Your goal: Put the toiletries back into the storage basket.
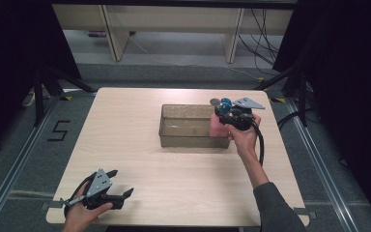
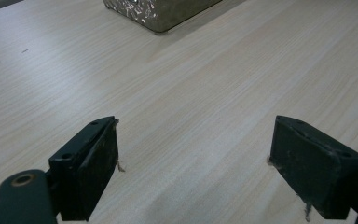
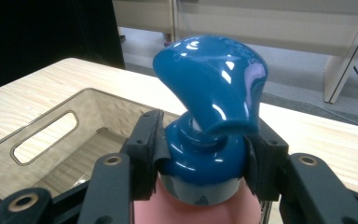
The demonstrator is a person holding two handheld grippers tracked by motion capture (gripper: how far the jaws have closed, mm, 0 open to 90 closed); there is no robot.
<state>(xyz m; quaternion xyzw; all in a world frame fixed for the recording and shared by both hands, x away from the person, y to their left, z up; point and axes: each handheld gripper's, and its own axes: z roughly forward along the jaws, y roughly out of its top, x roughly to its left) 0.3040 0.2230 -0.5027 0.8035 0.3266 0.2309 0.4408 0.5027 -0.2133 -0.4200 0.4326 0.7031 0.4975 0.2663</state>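
Black hand-held gripper, grey three-cornered plate, grey sleeve

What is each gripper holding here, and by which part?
The right gripper clamps the pink pump bottle by its blue pump collar, over the clear bin. The left gripper is open, holding nothing.

Pink bottle with glossy blue pump top, upright, at the clear bin's right end

Pink bottle, blue pump

The pink bottle wears a glossy blue pump cap; black tongs, smoky translucent bin, pale woodgrain table.
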